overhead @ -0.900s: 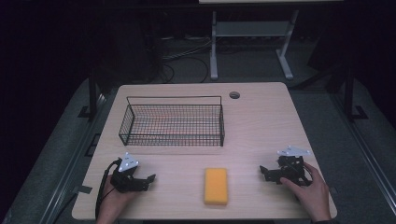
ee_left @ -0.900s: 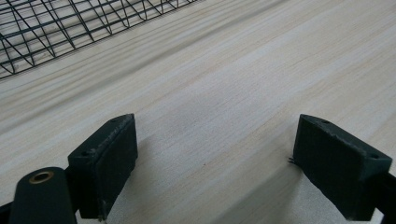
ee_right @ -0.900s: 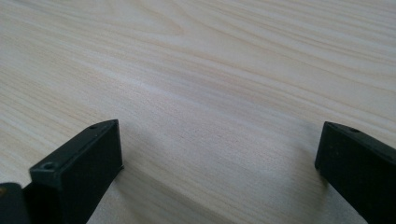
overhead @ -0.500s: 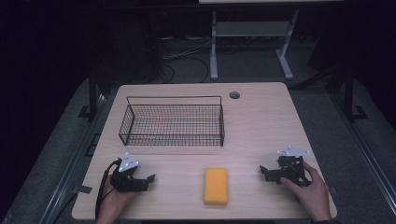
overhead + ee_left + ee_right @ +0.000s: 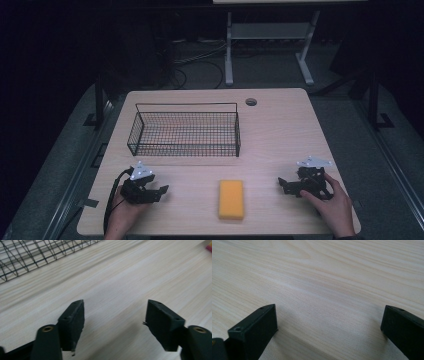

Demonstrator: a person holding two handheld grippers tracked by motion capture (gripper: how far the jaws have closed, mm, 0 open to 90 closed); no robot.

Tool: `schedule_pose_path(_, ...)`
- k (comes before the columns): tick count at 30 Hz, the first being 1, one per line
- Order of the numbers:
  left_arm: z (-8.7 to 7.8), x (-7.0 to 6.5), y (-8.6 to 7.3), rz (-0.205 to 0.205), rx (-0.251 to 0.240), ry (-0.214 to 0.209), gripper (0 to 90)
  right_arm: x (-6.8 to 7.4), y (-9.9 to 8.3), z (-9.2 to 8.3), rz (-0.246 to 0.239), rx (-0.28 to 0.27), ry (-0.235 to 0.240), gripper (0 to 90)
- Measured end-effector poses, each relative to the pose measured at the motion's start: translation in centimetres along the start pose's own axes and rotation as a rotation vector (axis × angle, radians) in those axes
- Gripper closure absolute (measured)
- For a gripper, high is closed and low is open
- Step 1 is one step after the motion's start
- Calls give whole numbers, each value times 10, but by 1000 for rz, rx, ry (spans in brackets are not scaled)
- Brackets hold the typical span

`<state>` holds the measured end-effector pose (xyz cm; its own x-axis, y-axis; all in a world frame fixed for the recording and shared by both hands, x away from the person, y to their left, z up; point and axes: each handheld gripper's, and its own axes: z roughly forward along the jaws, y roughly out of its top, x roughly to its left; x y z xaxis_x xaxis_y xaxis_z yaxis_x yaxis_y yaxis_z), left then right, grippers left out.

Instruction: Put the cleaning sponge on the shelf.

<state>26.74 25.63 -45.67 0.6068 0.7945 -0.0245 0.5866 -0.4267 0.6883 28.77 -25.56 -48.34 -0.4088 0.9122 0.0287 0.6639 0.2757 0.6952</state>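
yellow sponge lying between low left gripper and right gripper, both agape, empty

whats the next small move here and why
Probably slide the right gripper in toward the sponge. The sponge lies flat and untouched between the two grippers, in front of the empty basket. Both grippers rest on the table with jaws open and nothing between them; the left gripper would serve about as well.
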Motion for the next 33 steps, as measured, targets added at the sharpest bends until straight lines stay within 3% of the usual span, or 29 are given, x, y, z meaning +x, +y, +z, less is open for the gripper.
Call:
schedule_pose_path(9,-3,-8,17,5,22,-59,522,0,0,0,0,-2,0,0)
schedule_pose_path(22,-3,-20,38,13,49,-146,895,0,0,0,0,-2,1,0)
schedule_pose_path(33,12,-42,60,69,85,-190,896,0,0,0,1,-2,0,0)
